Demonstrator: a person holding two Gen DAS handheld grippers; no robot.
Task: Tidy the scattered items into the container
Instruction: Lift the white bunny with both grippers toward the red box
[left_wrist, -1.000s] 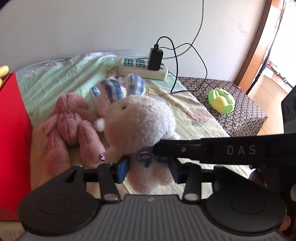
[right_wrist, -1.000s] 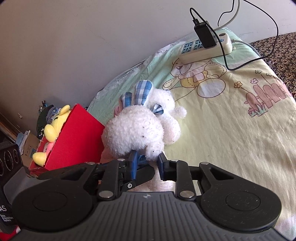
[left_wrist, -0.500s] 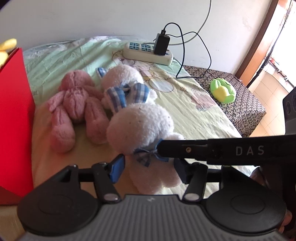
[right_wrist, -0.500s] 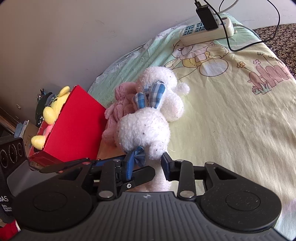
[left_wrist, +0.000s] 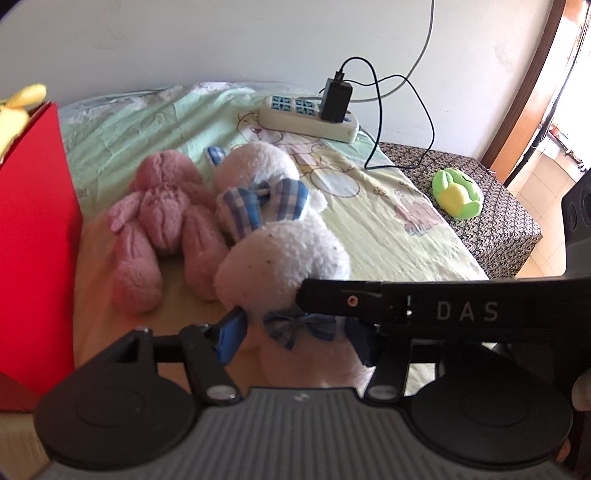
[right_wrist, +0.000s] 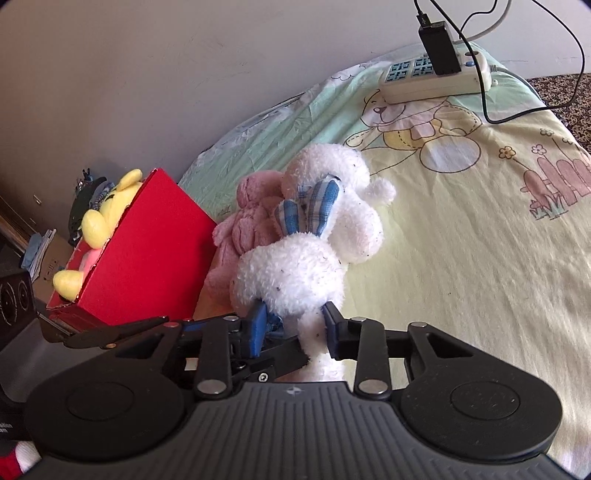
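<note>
A bed covered by a pale green and yellow cartoon-print sheet (right_wrist: 461, 258) fills most of both views, set against a plain wall. At its left edge stands the container, a red box (right_wrist: 147, 254), with a yellow plush toy (right_wrist: 105, 218) already poking out of its open top, so at least one item looks to be put away.

Several soft toys remain on the sheet. A white plush rabbit with blue plaid ears (left_wrist: 284, 262) lies nearest the cameras, close to the box but not in it. Behind it, touching it, lies a second white plush toy (right_wrist: 332, 173). Beside these, nearer the box, a pink plush rabbit (left_wrist: 162, 218) lies on its back. Well apart, on a dark patterned cover at the bed's far end, sits a small green and yellow plush toy (left_wrist: 458, 194).

A white power strip (left_wrist: 308, 118) with a black charger (left_wrist: 336, 99) plugged in rests near the wall; it is probably not part of the tidying.

Both tools work on the nearest rabbit. The left gripper (left_wrist: 295, 332) has just been closing, its blue pads narrow around the toy's neck by the plaid bow. The right gripper (right_wrist: 295, 326) has likewise just been closing, pinching the plush just below the head.

In my judgement the task is early: four toys are yet to be boxed.
</note>
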